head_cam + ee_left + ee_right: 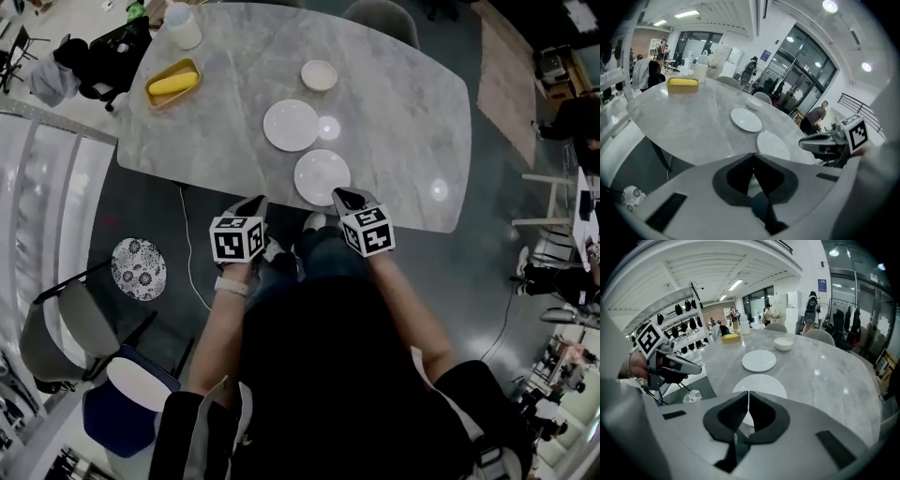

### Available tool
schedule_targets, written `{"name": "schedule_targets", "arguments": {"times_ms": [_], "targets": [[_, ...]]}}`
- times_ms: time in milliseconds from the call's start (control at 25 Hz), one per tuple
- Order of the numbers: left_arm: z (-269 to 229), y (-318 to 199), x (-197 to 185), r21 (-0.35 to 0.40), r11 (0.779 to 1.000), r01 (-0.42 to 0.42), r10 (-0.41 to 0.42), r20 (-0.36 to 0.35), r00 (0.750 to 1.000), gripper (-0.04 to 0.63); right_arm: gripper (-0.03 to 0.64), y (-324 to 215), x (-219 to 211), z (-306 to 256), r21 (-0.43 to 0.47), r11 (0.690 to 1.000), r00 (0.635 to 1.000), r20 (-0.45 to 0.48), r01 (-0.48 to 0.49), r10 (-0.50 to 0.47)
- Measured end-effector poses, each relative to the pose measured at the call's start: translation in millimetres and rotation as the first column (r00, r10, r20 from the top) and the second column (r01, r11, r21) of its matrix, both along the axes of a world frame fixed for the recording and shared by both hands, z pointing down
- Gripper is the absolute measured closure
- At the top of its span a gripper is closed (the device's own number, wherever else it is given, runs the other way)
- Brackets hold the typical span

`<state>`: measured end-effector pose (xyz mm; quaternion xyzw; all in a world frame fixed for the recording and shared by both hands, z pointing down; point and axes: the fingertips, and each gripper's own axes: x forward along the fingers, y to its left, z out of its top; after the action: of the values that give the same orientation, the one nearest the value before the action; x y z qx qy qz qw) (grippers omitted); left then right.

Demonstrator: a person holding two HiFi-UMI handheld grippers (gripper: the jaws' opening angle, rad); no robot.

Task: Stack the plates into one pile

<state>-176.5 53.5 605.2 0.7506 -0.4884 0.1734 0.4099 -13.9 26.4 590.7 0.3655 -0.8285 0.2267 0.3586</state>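
White near plate (pixel 761 381) partly hidden behind shut right tool (pixel 748 393).

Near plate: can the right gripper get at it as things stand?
Probably yes: near plate lies just ahead of the right gripper, nothing between them; its shut jaws must open first.

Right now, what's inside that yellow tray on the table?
A long yellow item lies in the yellow tray; I cannot tell what it is. It covers the tray's floor beneath.
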Motion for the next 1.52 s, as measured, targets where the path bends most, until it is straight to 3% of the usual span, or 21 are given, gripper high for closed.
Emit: {"name": "schedule_targets", "arguments": {"times_ms": [320, 800, 1520], "targets": [[-6, 11, -27, 0.014, 1.000, 0.010, -0.009, -0.027, 1.000, 0.586, 0.598, -22, -21, -12, 0.035, 0.999, 1.000, -0.013, 0.004, -0.003], [-5, -39, -50, 0.026, 0.999, 0.019, -0.019, -0.011, 1.000, 0.586, 0.598, -96, -49, -4, 0.032, 0.999, 0.998, -0.053, 0.037, -0.036], [33, -129, -26, -0.045, 0.999, 0.003, -0.004, -0.029, 1.000, 0.586, 0.597, -189, -53, 37, -0.080, 0.996, 0.999, -0.030, 0.037, -0.039]]}}
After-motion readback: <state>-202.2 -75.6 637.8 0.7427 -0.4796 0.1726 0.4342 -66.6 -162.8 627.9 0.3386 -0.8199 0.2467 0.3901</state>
